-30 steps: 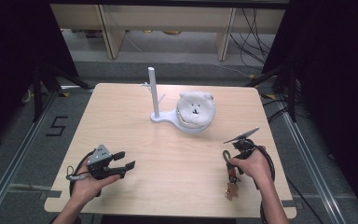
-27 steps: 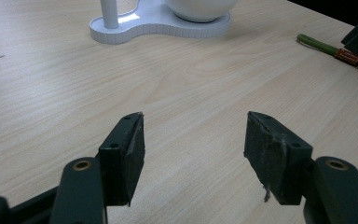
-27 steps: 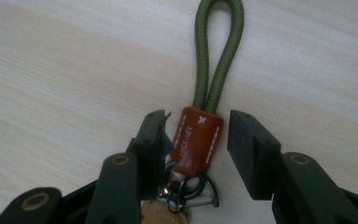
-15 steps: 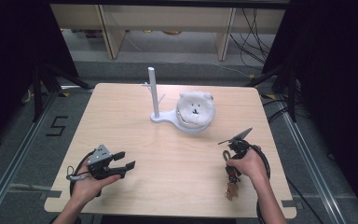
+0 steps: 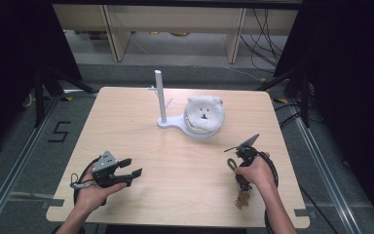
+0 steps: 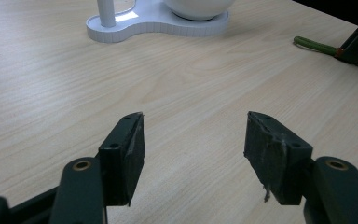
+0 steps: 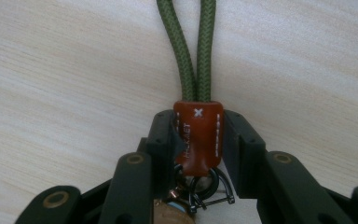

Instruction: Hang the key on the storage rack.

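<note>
Item, nearest the person: left gripper [image 5: 130, 167], lying low over the wooden table [image 5: 126, 122] at its near left, held in the left hand [image 5: 93, 194], jaws standing wide apart with bare tabletop between them. Item, near right: right gripper [image 7: 198, 135], held in the right hand [image 5: 254, 171], jaws closing on the brown leather tab [image 7: 199, 135] of a keychain [image 5: 239, 180]; a green cord loop [image 7: 191, 46] is running forward from the tab onto the table, and metal rings [image 7: 209, 186] are hanging behind it. Item, farther back, middle of the table: white stand [image 5: 175, 123] with an upright post [image 5: 160, 95], its base carrying a white fluffy bear-faced object [image 5: 204, 114] beside the post.
</note>
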The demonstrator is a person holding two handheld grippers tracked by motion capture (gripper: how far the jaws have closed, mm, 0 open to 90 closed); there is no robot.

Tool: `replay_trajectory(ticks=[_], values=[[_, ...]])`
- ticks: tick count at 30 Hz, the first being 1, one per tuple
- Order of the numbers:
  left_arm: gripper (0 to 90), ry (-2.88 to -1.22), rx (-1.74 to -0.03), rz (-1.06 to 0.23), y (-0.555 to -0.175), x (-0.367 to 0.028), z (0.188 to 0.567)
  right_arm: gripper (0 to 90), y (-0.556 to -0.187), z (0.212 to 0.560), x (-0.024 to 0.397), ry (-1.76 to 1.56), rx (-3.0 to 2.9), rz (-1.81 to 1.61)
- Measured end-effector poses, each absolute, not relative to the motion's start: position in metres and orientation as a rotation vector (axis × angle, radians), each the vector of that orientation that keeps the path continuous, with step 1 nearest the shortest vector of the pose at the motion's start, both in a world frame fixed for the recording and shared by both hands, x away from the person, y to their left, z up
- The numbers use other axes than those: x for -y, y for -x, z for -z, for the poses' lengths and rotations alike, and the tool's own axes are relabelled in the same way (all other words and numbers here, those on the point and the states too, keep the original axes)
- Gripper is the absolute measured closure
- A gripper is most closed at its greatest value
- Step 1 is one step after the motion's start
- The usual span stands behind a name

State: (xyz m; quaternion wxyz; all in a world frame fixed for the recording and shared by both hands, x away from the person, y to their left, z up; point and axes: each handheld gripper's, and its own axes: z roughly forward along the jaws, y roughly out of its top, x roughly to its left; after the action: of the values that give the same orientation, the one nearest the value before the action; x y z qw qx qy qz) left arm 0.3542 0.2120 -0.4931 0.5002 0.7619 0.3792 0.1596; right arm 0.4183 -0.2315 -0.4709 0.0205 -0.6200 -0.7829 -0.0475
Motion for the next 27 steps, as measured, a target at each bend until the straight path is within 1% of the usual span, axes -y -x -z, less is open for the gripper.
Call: replay_trajectory(ticks=[9,10,12,16,17,22,27], values=[[37.6,-1.842,-0.918,-0.385,-0.354,-0.212,0.494,68.3,-0.413,0.471,0.232,1.958,2.403,0.188],[37.5,-1.842,-0.919,-0.383,-0.354,-0.211,0.494,68.4,-0.413,0.471,0.235,1.909,2.413,0.221],[37.5,-1.842,-0.91,-0.377,-0.354,-0.211,0.494,68.5,-0.411,0.473,0.235,1.945,2.455,0.258],[37.5,-1.841,-0.911,-0.377,-0.354,-0.211,0.495,68.6,-0.41,0.471,0.234,1.938,2.445,0.237],[37.6,-1.84,-0.915,-0.379,-0.354,-0.211,0.495,68.7,-0.409,0.471,0.234,1.951,2.451,0.304],[37.6,-1.841,-0.92,-0.381,-0.353,-0.211,0.494,68.8,-0.404,0.465,0.234,1.951,2.431,0.34],[37.5,-1.838,-0.927,-0.388,-0.353,-0.211,0.493,68.9,-0.391,0.459,0.239,1.908,2.492,0.59]])
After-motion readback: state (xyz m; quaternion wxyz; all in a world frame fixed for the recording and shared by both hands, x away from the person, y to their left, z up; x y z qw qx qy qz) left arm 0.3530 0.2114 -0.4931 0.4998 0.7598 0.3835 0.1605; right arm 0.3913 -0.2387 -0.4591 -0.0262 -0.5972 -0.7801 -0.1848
